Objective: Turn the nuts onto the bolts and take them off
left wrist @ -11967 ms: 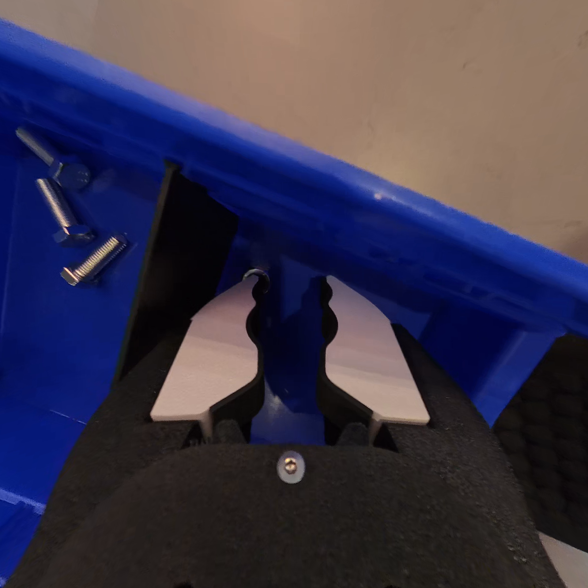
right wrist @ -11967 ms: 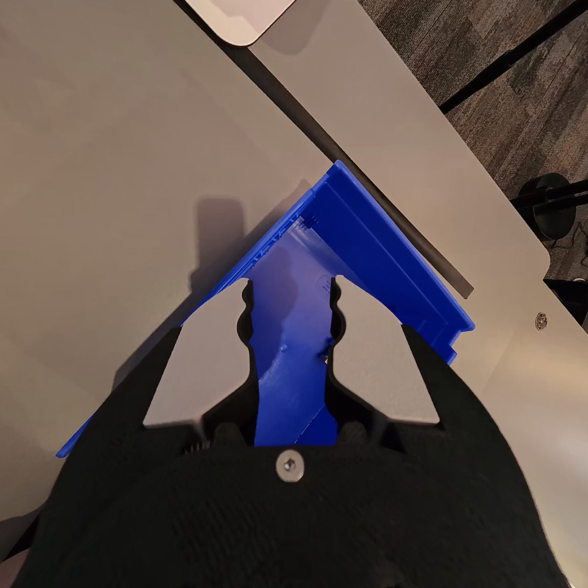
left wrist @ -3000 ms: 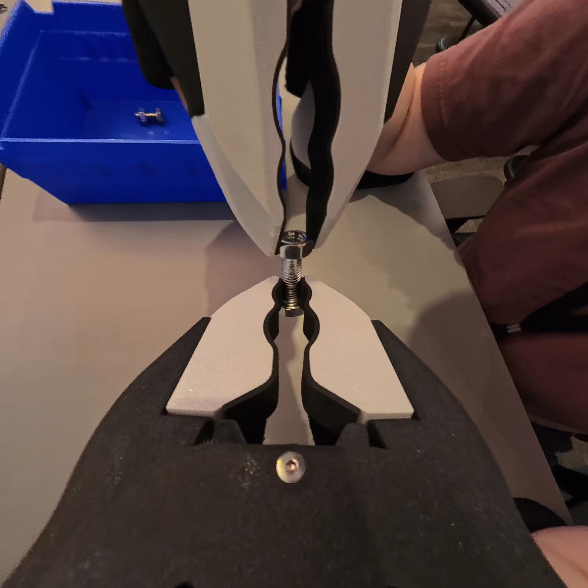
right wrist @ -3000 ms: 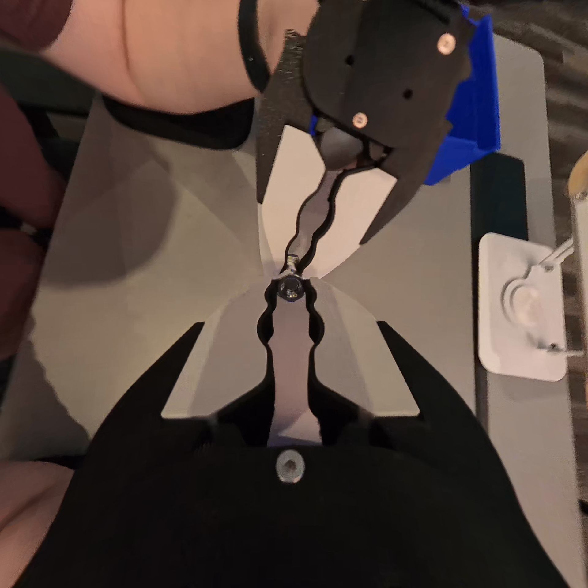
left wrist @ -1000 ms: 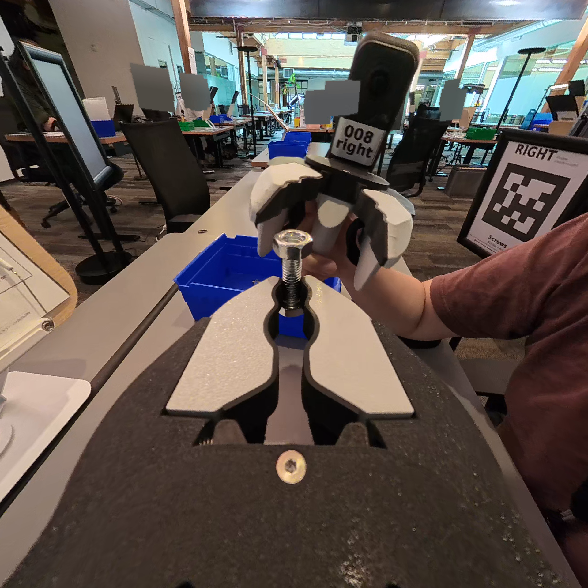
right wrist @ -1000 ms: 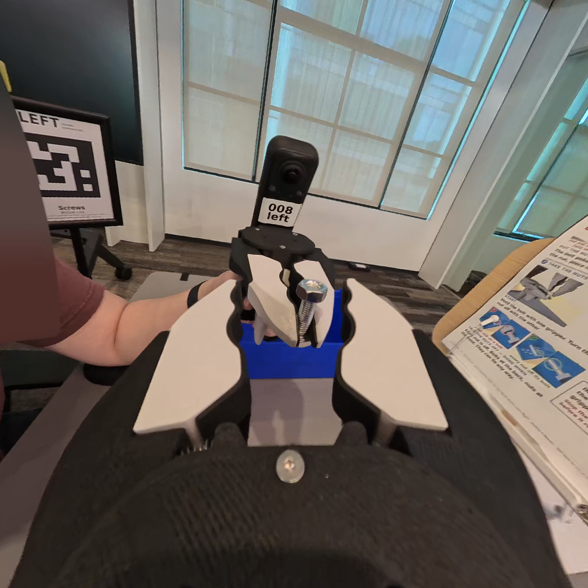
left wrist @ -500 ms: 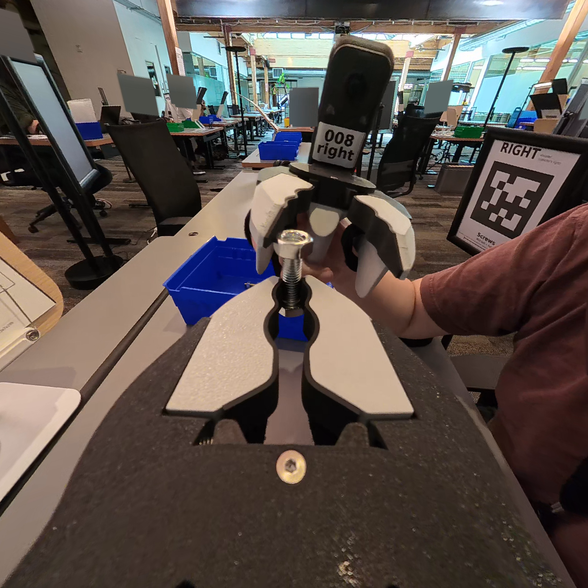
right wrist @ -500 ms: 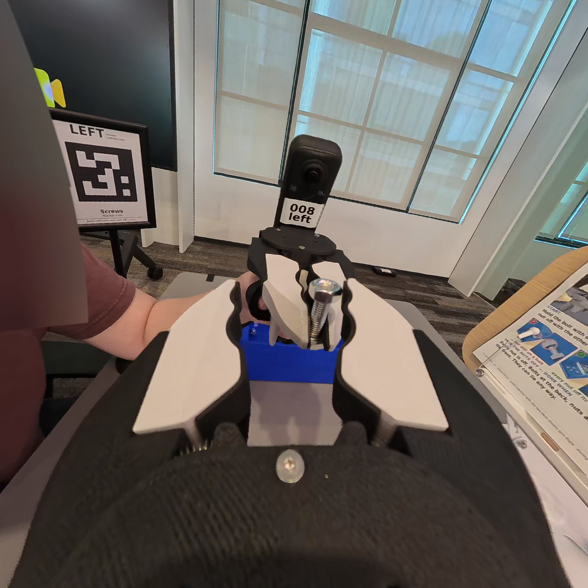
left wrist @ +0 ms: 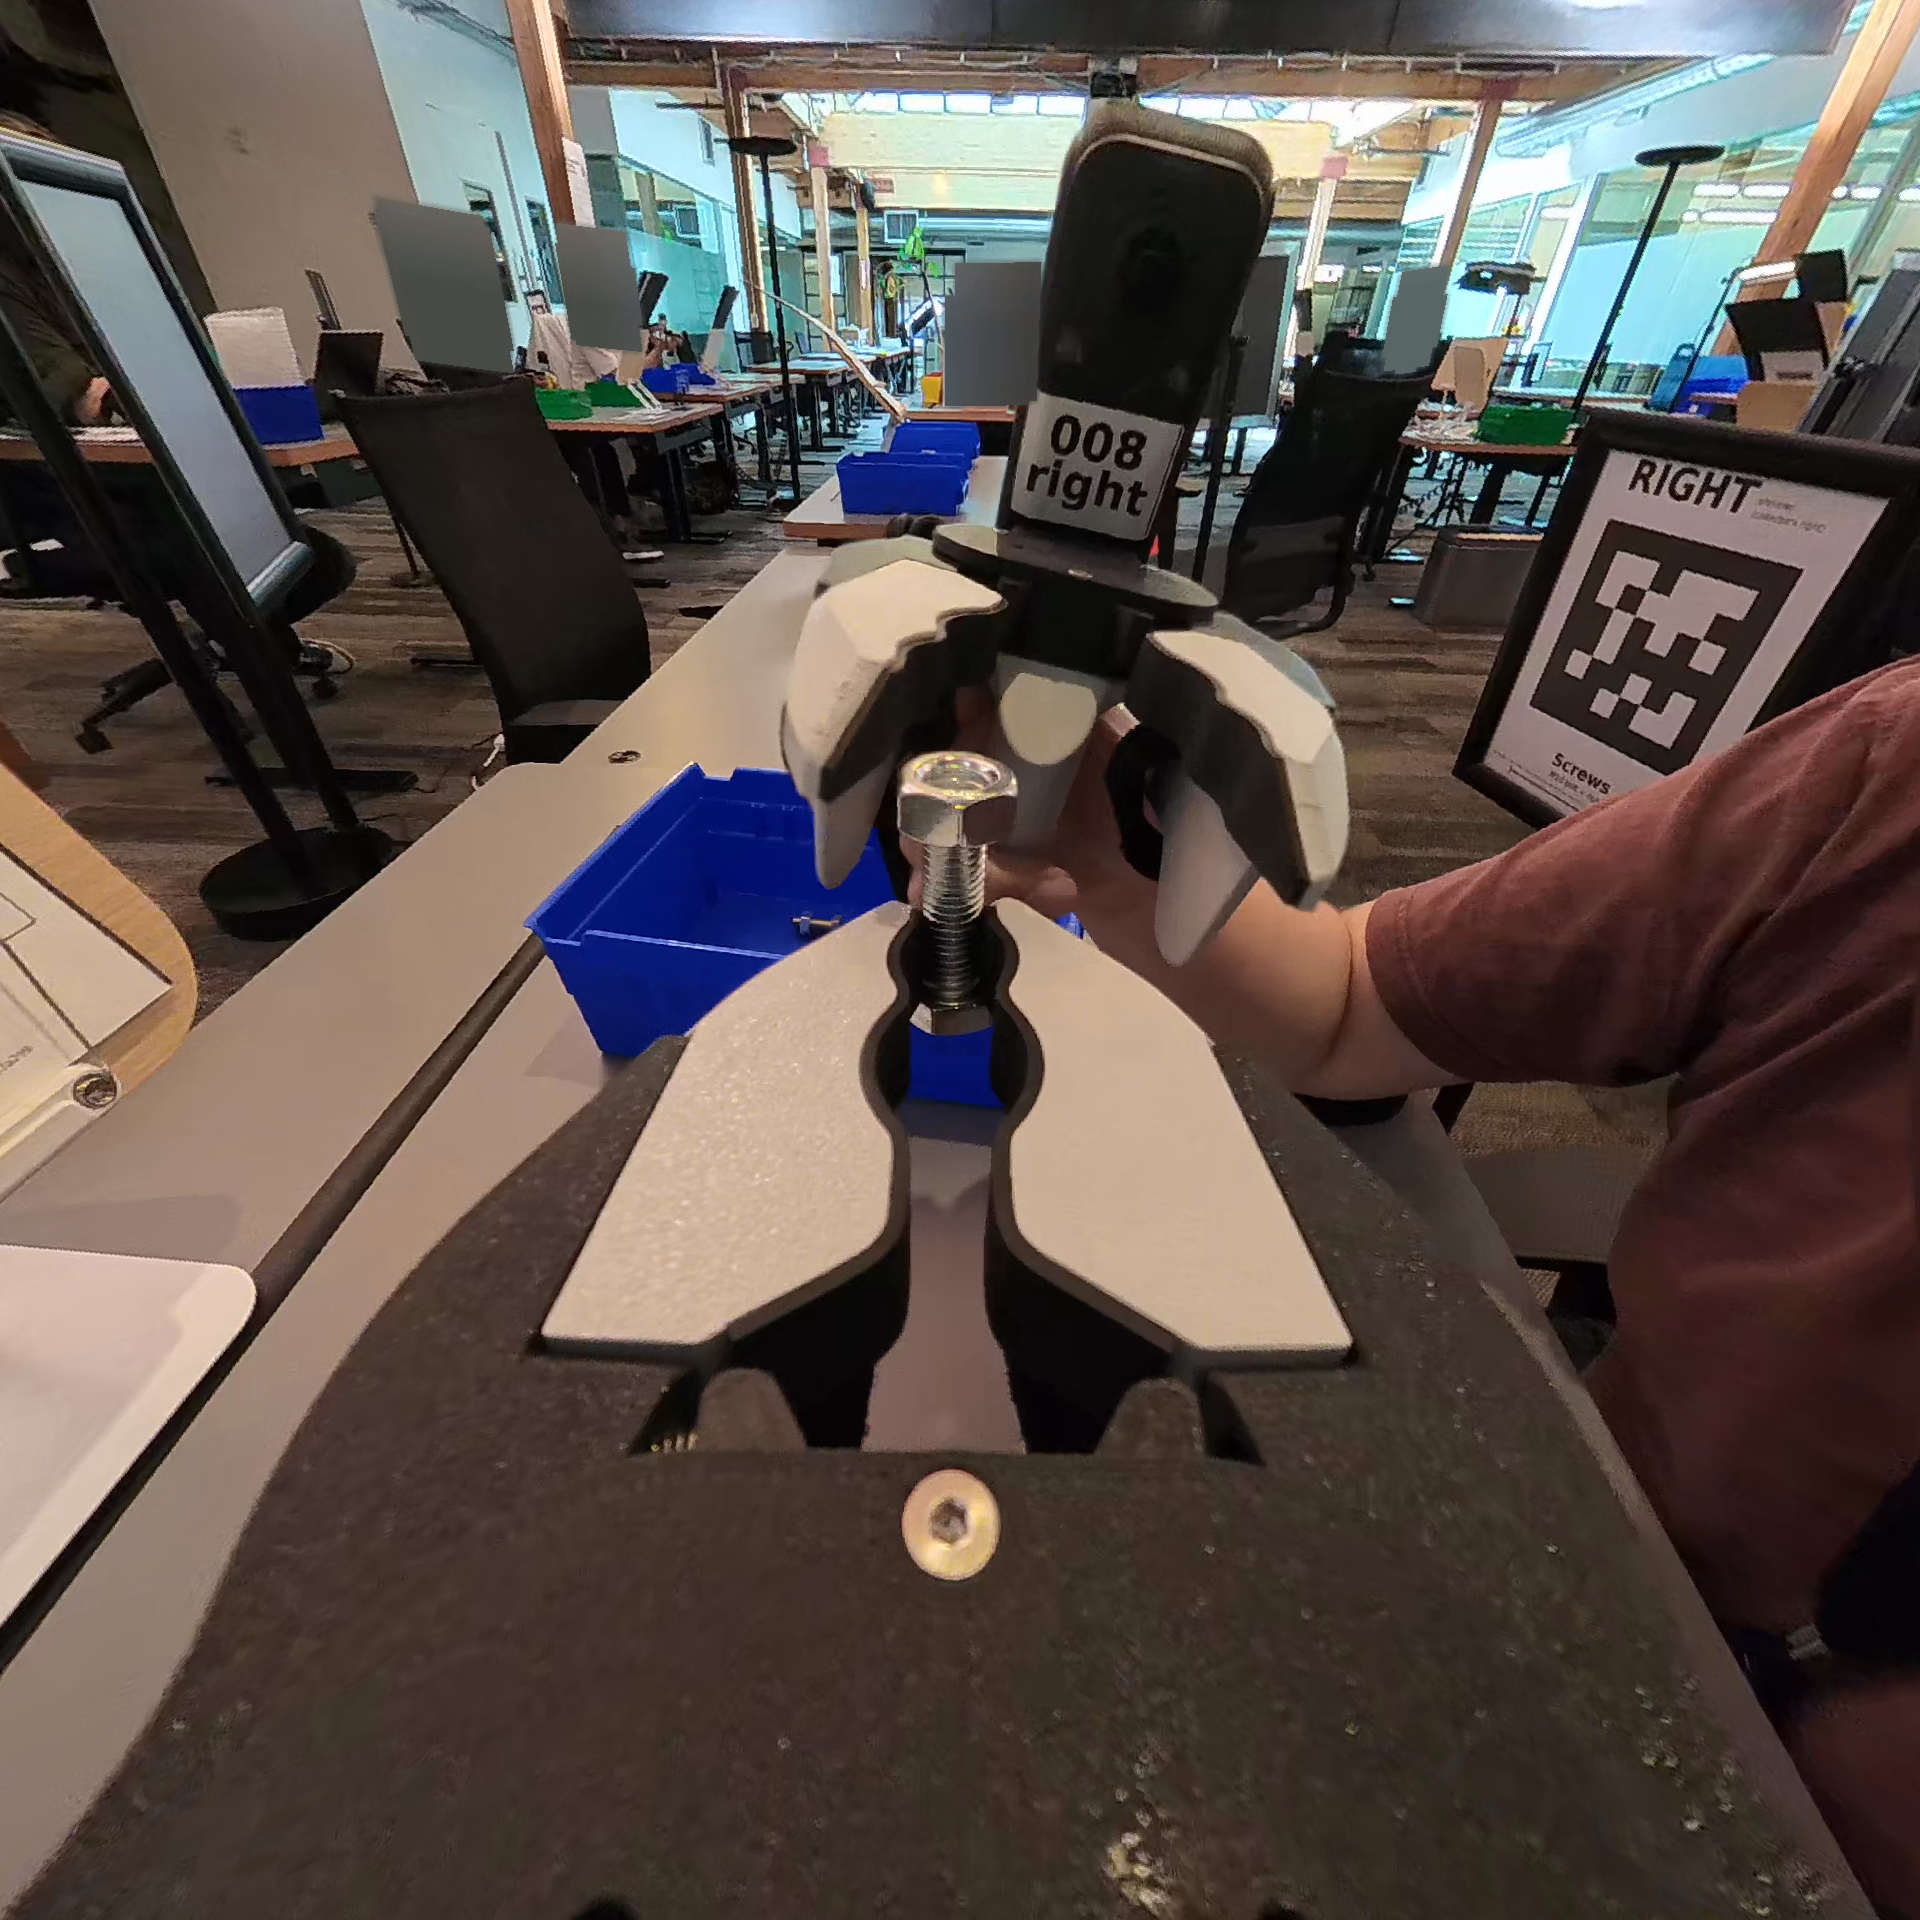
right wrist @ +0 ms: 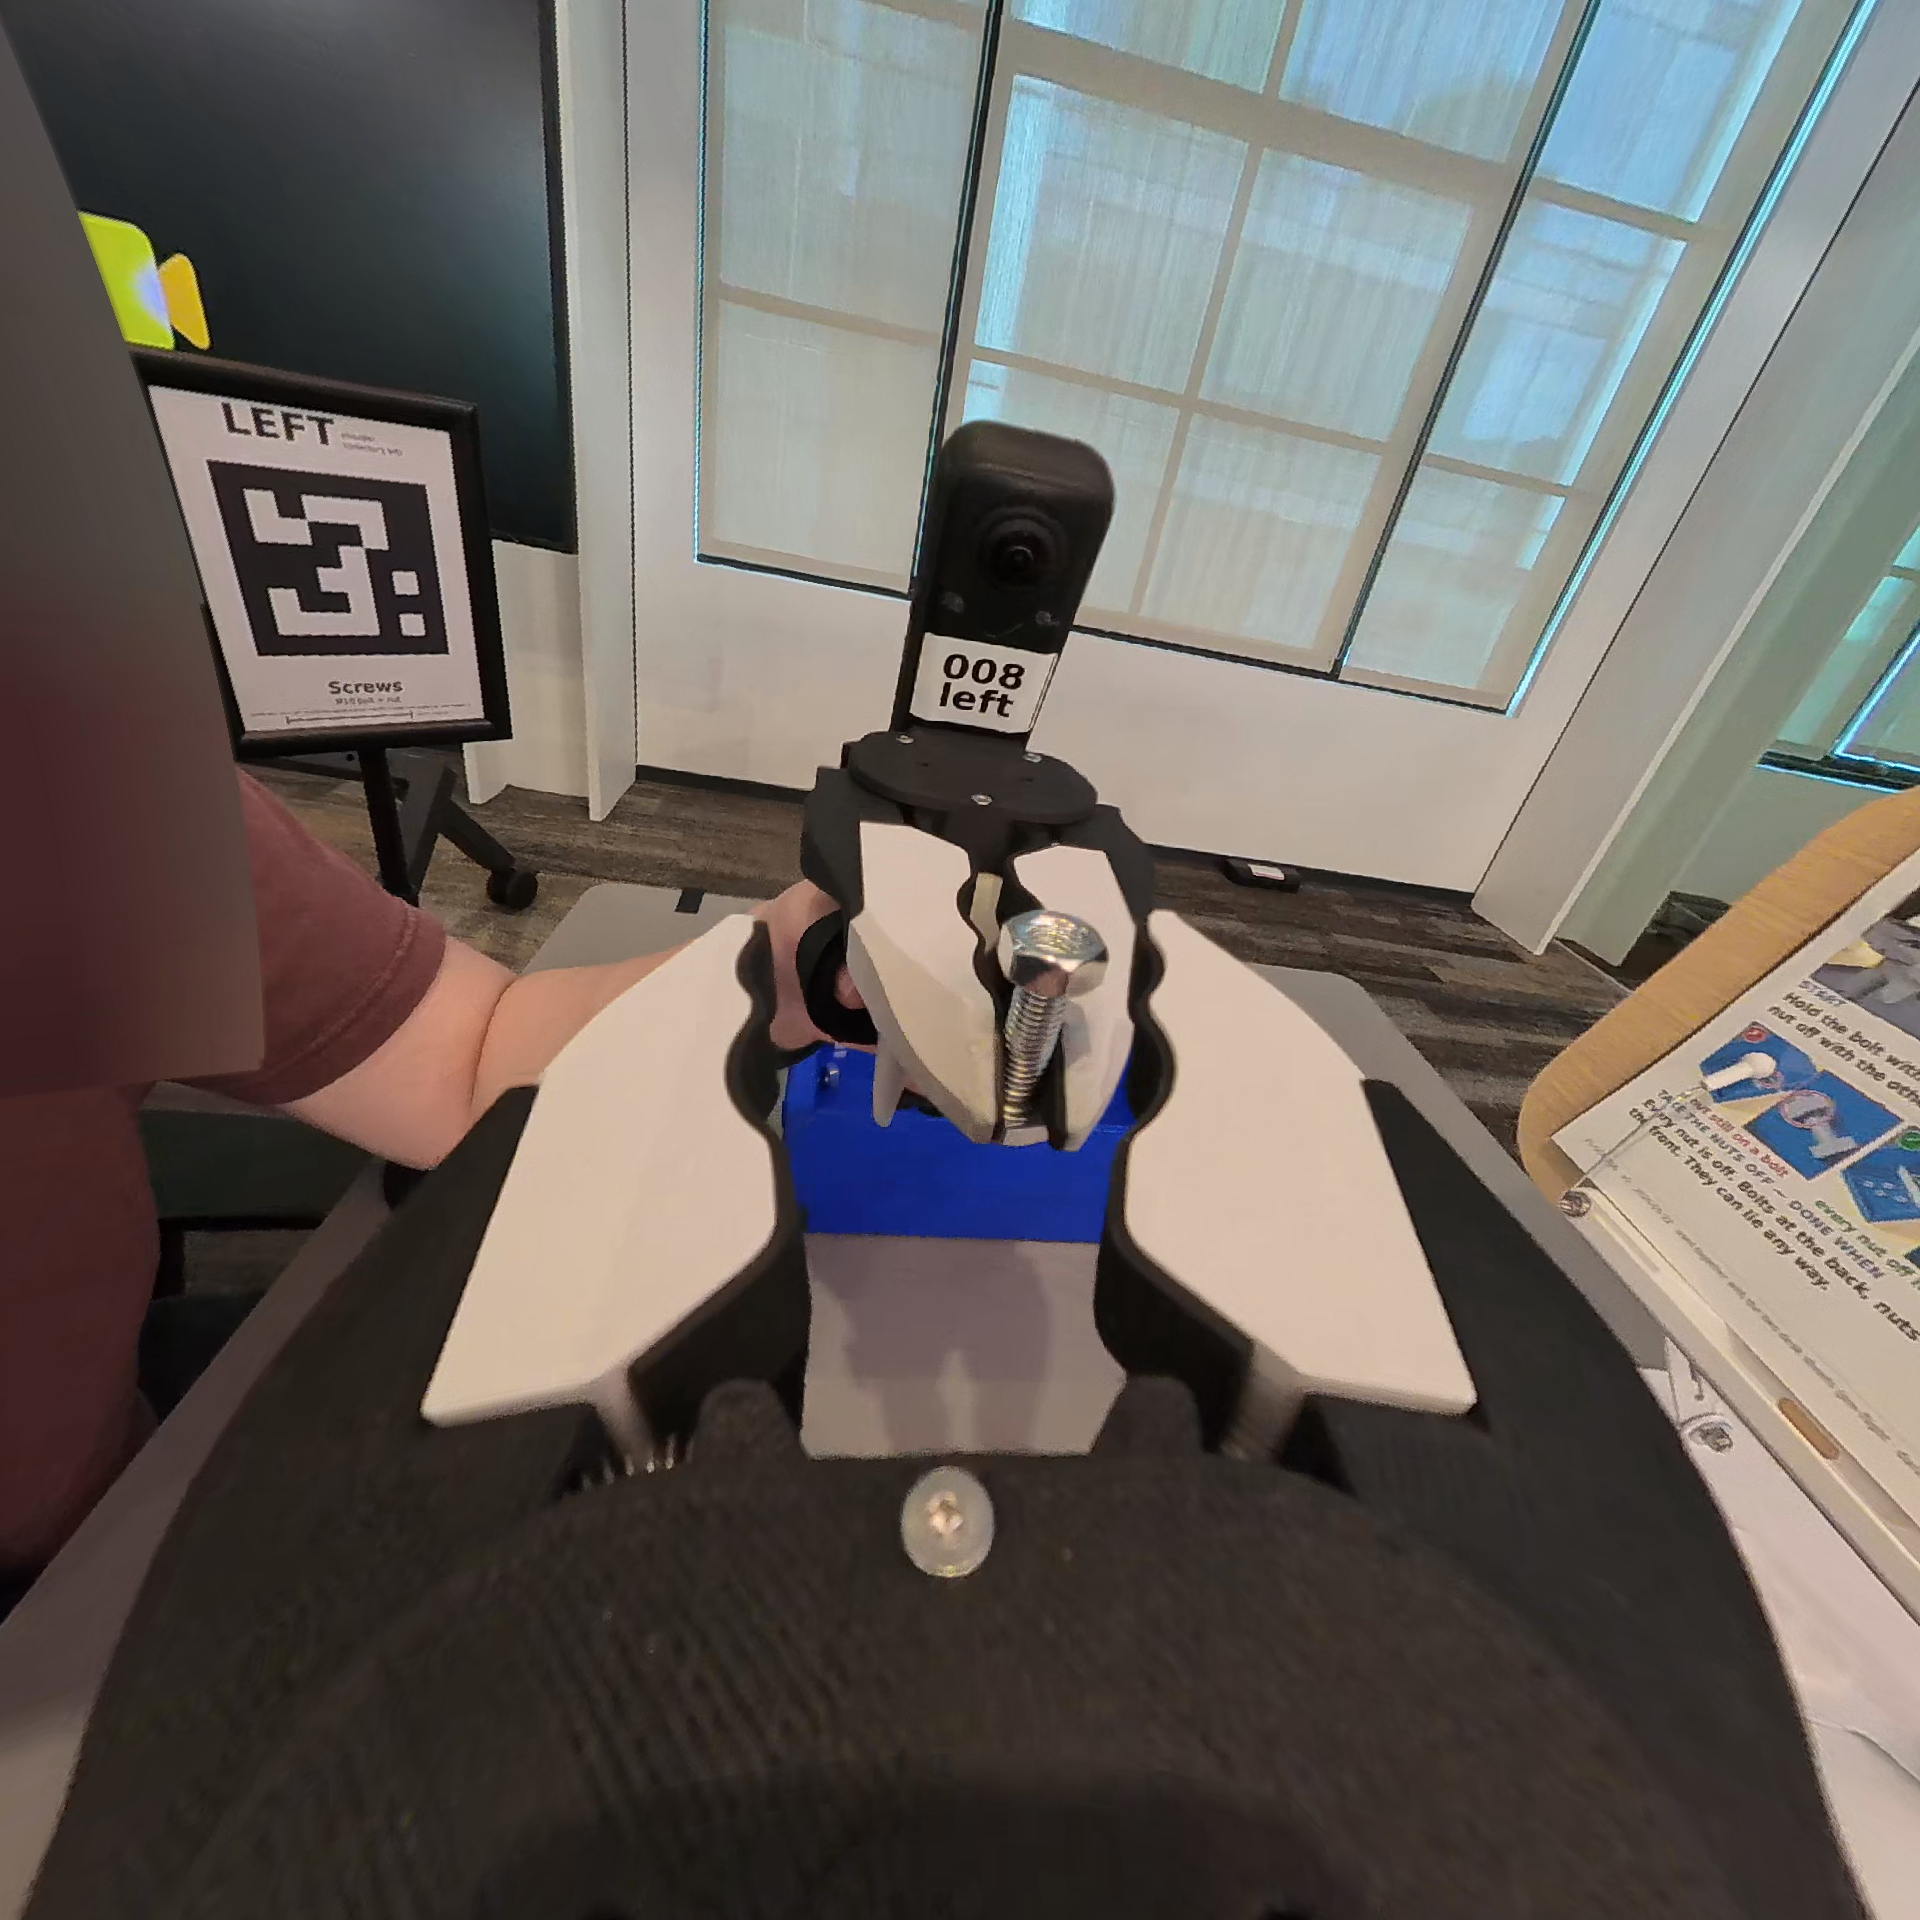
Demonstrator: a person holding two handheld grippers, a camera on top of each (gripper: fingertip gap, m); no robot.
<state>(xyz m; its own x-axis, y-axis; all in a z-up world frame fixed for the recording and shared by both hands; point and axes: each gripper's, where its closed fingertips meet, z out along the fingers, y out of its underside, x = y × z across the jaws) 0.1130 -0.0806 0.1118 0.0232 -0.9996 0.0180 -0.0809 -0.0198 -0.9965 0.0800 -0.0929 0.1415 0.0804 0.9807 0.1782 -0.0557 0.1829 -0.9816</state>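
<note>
My left gripper is shut on a silver bolt that stands upright, hex head on top. A nut sits at the low end of its thread, inside the jaws' notch. My right gripper is open just behind the bolt head, facing me, and holds nothing. In the right wrist view the right gripper is wide open. Its fingers flank the left gripper and the bolt without touching them. A blue bin stands on the table behind.
The bin holds another bolt with a nut. A grey table runs ahead, with a white pad at the left. An instruction sheet on a board stands at the right. The person's arm reaches in from the right. Both grippers' tips are close together, under 4 cm apart.
The right gripper has come closer to the bolt, still open, so its fingers now stand on both sides of it. The left gripper keeps the bolt upright.
</note>
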